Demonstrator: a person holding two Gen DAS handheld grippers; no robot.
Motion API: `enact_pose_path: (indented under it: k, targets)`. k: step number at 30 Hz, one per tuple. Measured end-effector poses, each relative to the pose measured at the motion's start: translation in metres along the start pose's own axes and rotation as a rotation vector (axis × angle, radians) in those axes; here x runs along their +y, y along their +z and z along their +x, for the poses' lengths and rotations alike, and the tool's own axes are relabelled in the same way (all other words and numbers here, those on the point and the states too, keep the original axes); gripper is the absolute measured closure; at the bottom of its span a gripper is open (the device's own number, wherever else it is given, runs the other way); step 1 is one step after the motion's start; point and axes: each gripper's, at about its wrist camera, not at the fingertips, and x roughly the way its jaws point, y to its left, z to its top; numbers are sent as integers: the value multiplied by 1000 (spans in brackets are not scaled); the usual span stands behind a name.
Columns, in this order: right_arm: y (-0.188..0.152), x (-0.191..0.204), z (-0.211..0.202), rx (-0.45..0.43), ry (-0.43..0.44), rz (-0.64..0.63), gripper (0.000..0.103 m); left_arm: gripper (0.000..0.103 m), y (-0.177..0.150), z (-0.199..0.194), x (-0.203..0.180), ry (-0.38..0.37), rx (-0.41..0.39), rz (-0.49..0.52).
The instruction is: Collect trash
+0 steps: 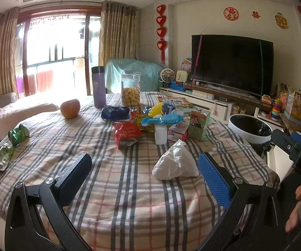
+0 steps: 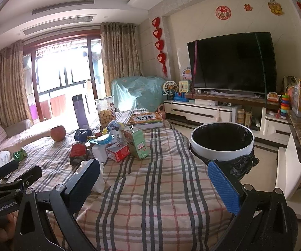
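Observation:
A crumpled white tissue lies on the plaid tablecloth, just ahead of my left gripper, which is open and empty. Farther off lie a red snack wrapper, a dark blue wrapper, and green wrappers at the left edge. A white bin with a black liner stands beside the table at right; it also shows in the left wrist view. My right gripper is open and empty above the cloth, left of the bin. The tissue is partly hidden behind its left finger.
On the table stand an apple, a purple flask, a biscuit jar, a green carton, a red-white box, a blue brush and a book. A TV and cabinet stand beyond.

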Motion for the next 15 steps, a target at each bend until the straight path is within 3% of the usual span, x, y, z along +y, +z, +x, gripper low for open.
enact_pose_path:
  k: [15]
  targets:
    - [-3,0,3,18,6,7,0,0,-6,5,-2,-14,21,1]
